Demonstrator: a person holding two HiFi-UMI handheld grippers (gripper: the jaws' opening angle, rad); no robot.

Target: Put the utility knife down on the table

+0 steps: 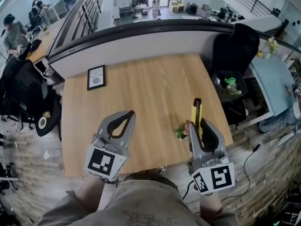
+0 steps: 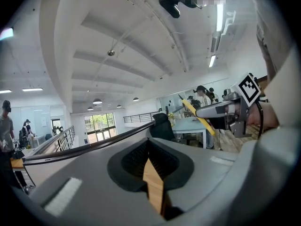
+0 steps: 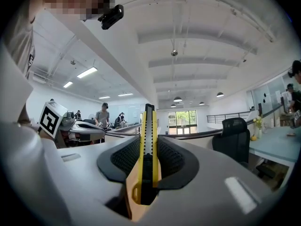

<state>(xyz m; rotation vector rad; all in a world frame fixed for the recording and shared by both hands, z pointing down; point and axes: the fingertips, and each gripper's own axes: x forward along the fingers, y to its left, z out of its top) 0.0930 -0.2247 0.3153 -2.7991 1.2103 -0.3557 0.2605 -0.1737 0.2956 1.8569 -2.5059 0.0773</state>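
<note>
A yellow and black utility knife (image 1: 196,112) sticks out forward from my right gripper (image 1: 198,125), which is shut on it over the near right part of the wooden table (image 1: 150,88). In the right gripper view the knife (image 3: 148,140) stands on edge between the pads of the right gripper (image 3: 148,150), pointing away. My left gripper (image 1: 127,115) hovers over the table's near left part, shut with nothing in it. In the left gripper view the left gripper (image 2: 152,160) shows only table wood in its slit, with the knife (image 2: 197,117) off to the right.
A small framed picture (image 1: 96,77) lies at the table's far left. A little potted plant (image 1: 182,130) sits just left of the right gripper. A black chair (image 1: 235,46) and a pale blue table (image 1: 273,79) stand to the right. A curved counter (image 1: 141,36) borders the far edge.
</note>
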